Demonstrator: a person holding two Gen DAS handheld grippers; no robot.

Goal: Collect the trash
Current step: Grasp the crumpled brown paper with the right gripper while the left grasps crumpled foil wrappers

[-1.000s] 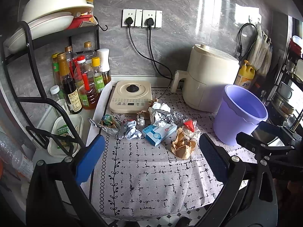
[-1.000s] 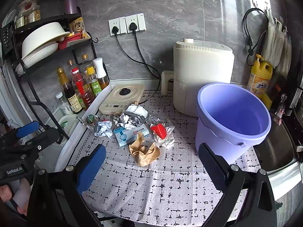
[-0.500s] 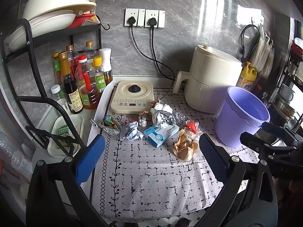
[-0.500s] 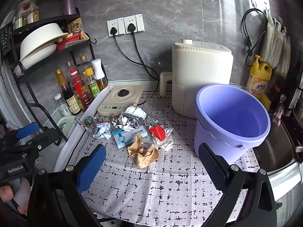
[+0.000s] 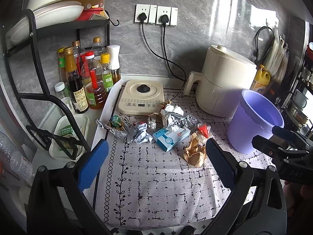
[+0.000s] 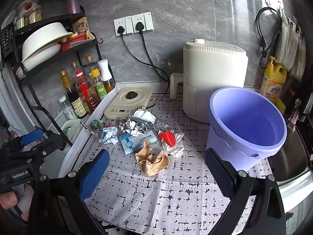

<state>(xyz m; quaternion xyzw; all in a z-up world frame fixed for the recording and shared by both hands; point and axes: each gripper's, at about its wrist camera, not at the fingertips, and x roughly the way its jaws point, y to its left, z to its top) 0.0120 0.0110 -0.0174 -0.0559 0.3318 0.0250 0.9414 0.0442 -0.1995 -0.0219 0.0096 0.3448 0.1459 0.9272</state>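
Looking across both wrist views, we list things from left to right.

Bottles: clustered under the dish rack; we read them best in the left wrist view.
Left gripper: we see its blue pads spread wide, nothing between them, above the patterned mat.
Trash pile: on the mat in front of the cooktop: a foil wrapper, crumpled white paper, a blue box, a silver foil pouch, a brown paper bag and a red scrap on tissue.
Blister pack: plain to us in the left view only; we cannot make it out in the right.
Purple bucket: right of the pile; only the right view shows us its bare inside.
Right gripper: fingers held wide apart, empty, facing the brown bag.
Sink: only a cut-off dark corner beyond the bucket.
Hand: partly seen at the right view's left edge.
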